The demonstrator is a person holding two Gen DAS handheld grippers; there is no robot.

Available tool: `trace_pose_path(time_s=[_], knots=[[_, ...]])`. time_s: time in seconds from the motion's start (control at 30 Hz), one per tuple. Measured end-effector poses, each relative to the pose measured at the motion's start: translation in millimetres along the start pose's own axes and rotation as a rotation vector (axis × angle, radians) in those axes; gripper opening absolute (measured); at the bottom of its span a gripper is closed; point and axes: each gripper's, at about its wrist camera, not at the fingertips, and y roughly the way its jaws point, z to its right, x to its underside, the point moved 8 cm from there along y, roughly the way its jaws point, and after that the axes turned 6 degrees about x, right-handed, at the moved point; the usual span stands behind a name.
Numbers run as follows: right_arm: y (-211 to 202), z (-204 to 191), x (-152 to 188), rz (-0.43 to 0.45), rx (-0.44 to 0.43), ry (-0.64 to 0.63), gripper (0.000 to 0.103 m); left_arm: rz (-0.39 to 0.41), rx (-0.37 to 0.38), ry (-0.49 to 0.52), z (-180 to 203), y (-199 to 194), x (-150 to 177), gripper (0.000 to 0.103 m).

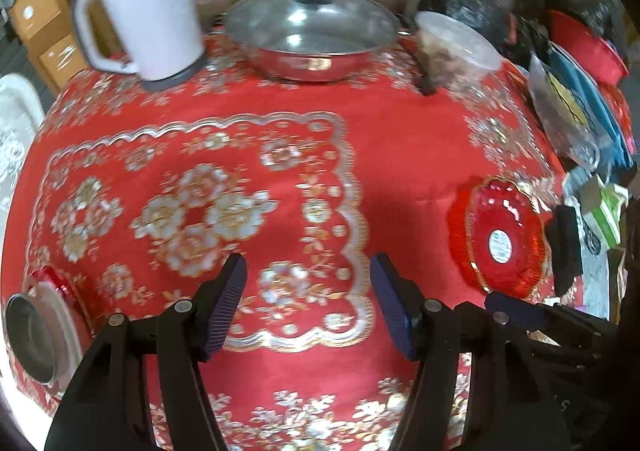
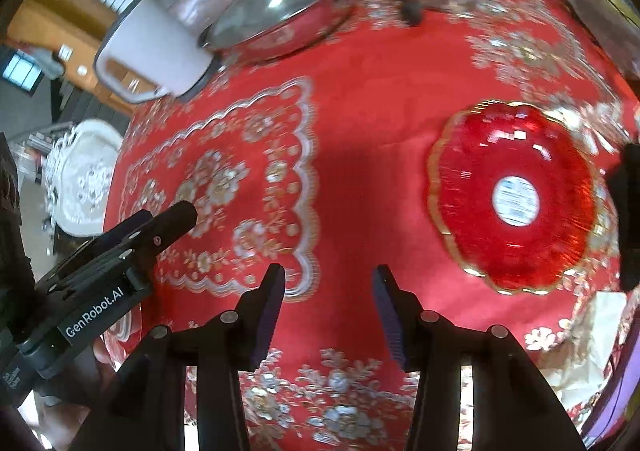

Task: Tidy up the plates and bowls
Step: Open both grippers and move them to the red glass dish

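Observation:
A red scalloped glass plate (image 1: 498,239) (image 2: 512,195) with a gold rim and a round white sticker lies on the red flowered tablecloth (image 1: 248,155). It is to the right of both grippers. My left gripper (image 1: 308,305) hovers open over the cloth, holding nothing. My right gripper (image 2: 330,313) is also open and holds nothing, with the plate ahead and to its right. At the table's left edge a steel bowl (image 1: 30,343) rests in a white dish beside a small red dish (image 1: 48,279). The left gripper (image 2: 160,227) shows at the left of the right wrist view.
At the back stand a white kettle (image 1: 144,11), a lidded steel pot (image 1: 312,35) and a clear plastic tub (image 1: 456,47). Blue and red dishes (image 1: 596,107), bags and boxes crowd the right edge. A white patterned object (image 2: 84,179) sits beyond the left edge.

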Motion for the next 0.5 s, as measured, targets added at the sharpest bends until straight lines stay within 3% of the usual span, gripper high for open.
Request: trace_pose_path(time_s=[0.5], knots=[[-24.6, 131.7, -4.8, 0.053, 0.04, 0.249, 0.049, -0.054, 0.042, 0.145, 90.9, 41.8, -8.4, 0.063]])
